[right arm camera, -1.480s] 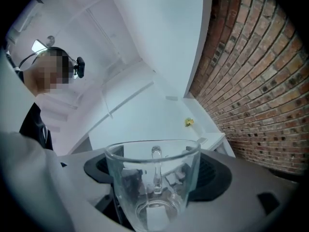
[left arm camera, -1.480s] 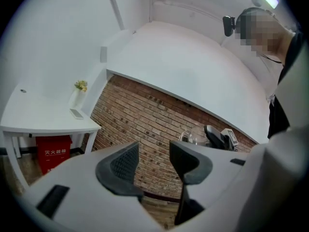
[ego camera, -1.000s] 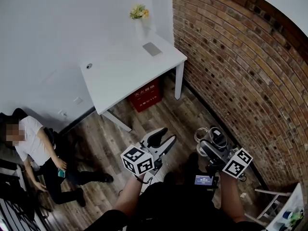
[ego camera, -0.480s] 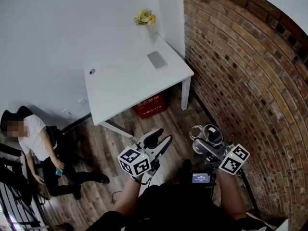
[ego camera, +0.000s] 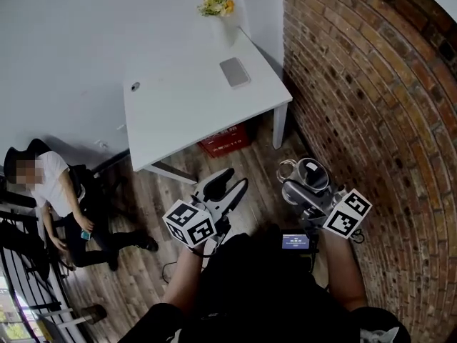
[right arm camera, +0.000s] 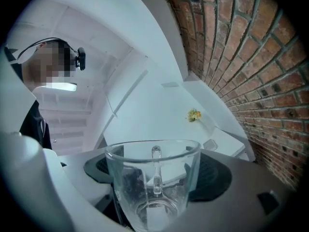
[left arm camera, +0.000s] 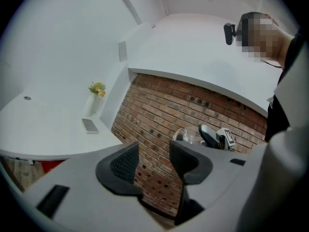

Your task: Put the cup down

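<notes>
Carrying is the step in hand, as I read it: the cup (right arm camera: pixel 154 178) is off any surface, held up in the air in the right gripper (ego camera: pixel 308 186) close to the brick wall (ego camera: pixel 364 84), and the white table (ego camera: pixel 178 113) that looks like the obvious place for it lies well apart, ahead and to the left in the head view. From here I would judge the put-down as not yet begun. Next I need to bring the cup over a bare stretch of tabletop, clear of the flat grey slab (ego camera: pixel 235 71) and the vase of flowers (ego camera: pixel 216 6) at the far end, then lower it upright until the base rests before I let the jaws go. Glass is slippery and the cup is wide, so I would keep it level and avoid any jolt on the way down. The right jaws stand wide, with their ribbed pads pressed on opposite sides of the clear glass. It appears empty, its mouth is up, and its handle is on the side away from the camera. The left gripper (left arm camera: pixel 153 159) holds nothing — its jaws are a moderate way apart, and only brick shows through the gap. A person (ego camera: pixel 53 199) sits on the floor at the left, well away from my path.
</notes>
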`<state>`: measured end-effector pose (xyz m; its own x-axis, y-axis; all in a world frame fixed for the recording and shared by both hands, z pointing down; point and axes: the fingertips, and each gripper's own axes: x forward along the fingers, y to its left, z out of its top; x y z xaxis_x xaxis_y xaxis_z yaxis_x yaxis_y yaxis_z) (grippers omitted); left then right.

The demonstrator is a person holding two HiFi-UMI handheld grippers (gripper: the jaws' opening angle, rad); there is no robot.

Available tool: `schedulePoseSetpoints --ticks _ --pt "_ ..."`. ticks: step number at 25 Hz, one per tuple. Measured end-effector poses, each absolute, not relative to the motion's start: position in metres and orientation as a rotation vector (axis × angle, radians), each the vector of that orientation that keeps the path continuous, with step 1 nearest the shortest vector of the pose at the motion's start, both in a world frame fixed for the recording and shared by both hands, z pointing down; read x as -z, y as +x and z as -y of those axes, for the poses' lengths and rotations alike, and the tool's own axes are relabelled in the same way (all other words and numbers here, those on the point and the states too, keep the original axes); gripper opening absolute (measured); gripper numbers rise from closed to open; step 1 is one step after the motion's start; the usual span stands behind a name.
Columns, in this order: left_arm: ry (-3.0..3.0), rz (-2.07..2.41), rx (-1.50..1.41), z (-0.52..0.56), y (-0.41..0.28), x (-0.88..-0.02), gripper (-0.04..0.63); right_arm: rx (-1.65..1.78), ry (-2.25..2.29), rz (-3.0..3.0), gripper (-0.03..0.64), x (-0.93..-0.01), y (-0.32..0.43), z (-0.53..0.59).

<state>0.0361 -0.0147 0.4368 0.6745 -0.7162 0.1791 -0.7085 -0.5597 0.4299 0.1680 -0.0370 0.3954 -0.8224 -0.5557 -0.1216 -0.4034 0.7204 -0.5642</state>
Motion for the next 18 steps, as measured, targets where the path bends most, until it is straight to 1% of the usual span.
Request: schedulePoseSetpoints --ticks 8,18 --pt "2.370 1.150 0.059 0.057 0.020 -0.449 0.206 0.808 -0.719 -2.669 0.430 -0.407 0.153 0.083" --pt "2.411 1.107 0.103 0.192 -0.006 -0.451 0.206 0.784 -0.742 -2.697 0.430 -0.410 0.115 0.210"
